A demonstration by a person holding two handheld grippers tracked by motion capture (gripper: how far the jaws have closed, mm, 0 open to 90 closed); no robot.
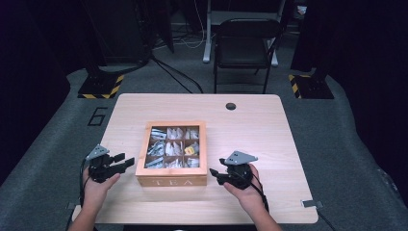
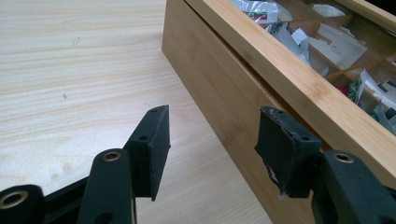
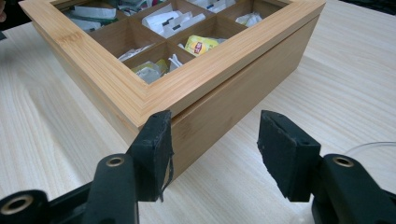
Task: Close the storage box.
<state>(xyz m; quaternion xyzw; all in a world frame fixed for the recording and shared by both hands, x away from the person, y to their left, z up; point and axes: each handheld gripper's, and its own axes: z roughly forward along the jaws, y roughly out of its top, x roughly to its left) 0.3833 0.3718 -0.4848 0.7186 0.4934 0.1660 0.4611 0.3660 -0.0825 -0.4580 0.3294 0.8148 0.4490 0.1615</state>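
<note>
I have the wooden tea box in the middle of the table, a little toward my side, with the word TEA on the front wall that faces me. Its lid is a wooden frame with a clear window, and it lies closed; through it I see nine compartments with tea bags, one of them a yellow packet.

My left gripper rests at 9 o'clock of the box, just beside its left wall, jaws spread and holding nothing. In the left gripper view one pad stands very near the side wall, but I cannot tell if it touches. My right gripper is at about 4 o'clock of the box, close to the front right corner, also spread wide and empty. In the right gripper view one pad is at the corner, just under the lid edge.

I judge the box as stiff and rather heavy for these small jaws, and the smooth bamboo may slip between rubber pads. The walls are too wide to pinch across. So the best place to take hold is, I think, the thin overhanging lip of the lid at the front, or the seam line under it. The window looks fragile, so I would keep the jaws on the wood frame. The tea bags are light and soft; they need only a gentle pinch.
</note>
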